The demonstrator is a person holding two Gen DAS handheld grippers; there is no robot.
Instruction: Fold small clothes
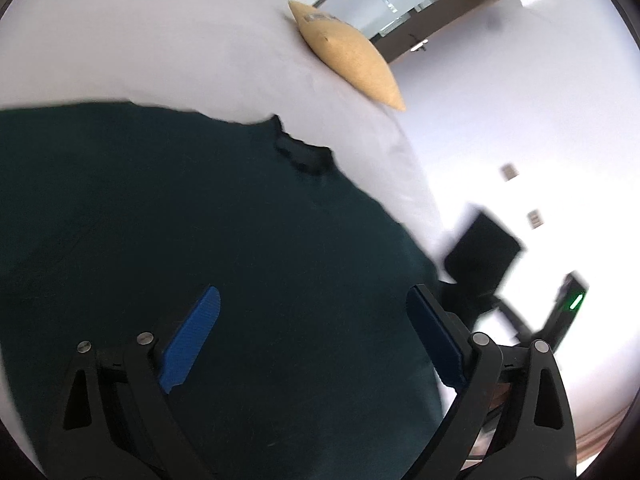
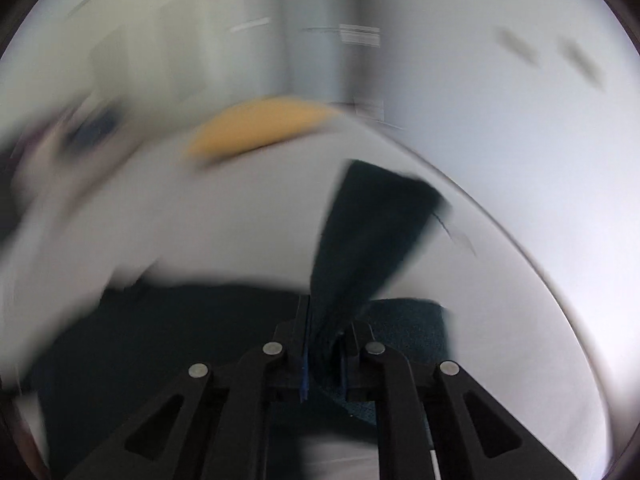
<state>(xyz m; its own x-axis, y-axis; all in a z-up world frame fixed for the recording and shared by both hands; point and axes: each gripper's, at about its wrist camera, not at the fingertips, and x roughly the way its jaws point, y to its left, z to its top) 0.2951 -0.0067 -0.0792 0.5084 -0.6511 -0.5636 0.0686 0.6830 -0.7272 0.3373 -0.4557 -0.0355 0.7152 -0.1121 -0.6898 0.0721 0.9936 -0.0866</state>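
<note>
A dark teal garment (image 1: 200,220) lies spread on a white bed (image 1: 160,48). My left gripper (image 1: 312,300) hovers over it with its blue pads (image 1: 192,340) wide apart and nothing between them. In the right wrist view my right gripper (image 2: 324,320) is shut on a fold of the same dark garment (image 2: 372,232); a flap of it stands up past the fingers, and the rest lies on the white bed (image 2: 240,208) below. This view is blurred by motion.
A tan pillow (image 1: 348,52) lies at the far end of the bed and shows blurred in the right wrist view (image 2: 260,128). Beyond the bed's right edge are a black chair (image 1: 480,252), a dark device with a green light (image 1: 568,308), and a door (image 1: 400,0).
</note>
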